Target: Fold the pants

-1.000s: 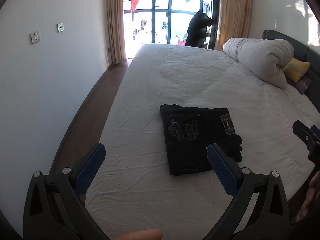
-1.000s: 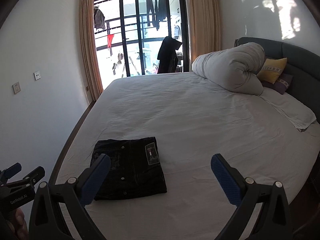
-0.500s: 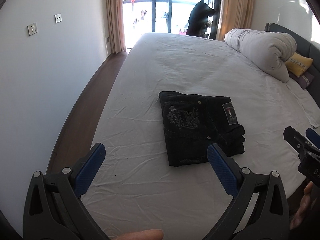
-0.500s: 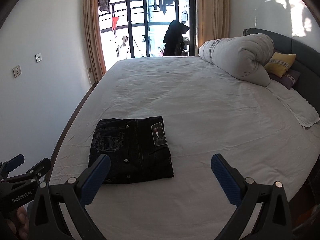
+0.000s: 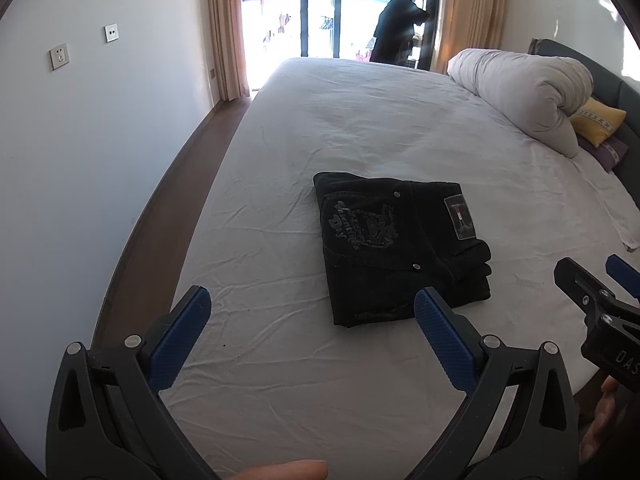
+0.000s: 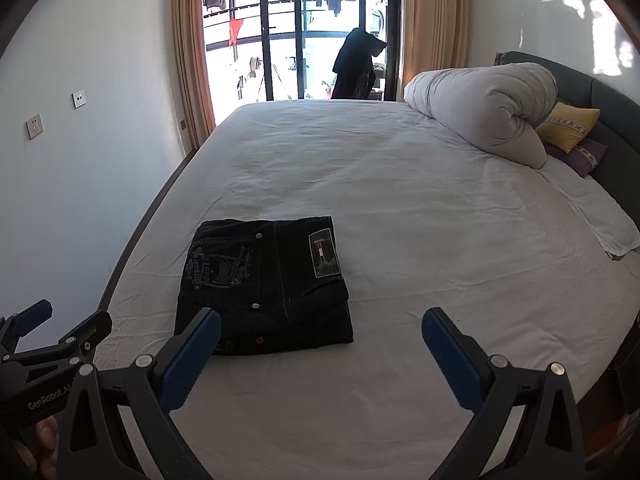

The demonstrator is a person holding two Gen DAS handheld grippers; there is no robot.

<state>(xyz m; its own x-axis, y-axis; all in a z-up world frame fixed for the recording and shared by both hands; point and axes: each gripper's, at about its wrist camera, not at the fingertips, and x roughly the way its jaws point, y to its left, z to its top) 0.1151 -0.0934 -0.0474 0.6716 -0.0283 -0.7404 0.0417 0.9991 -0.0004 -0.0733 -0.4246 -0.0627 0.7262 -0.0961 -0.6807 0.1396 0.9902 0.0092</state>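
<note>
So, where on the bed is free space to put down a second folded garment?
The widest bare sheet lies between the folded pants and the rolled duvet. Another bare strip runs from the pants toward the window. It is crowded only at the headboard, with the duvet, yellow cushion and purple cushion.

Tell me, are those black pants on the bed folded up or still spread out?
Folded. The black pants lie as a compact, layered rectangle on the bed, stacked edges showing at one side.
</note>
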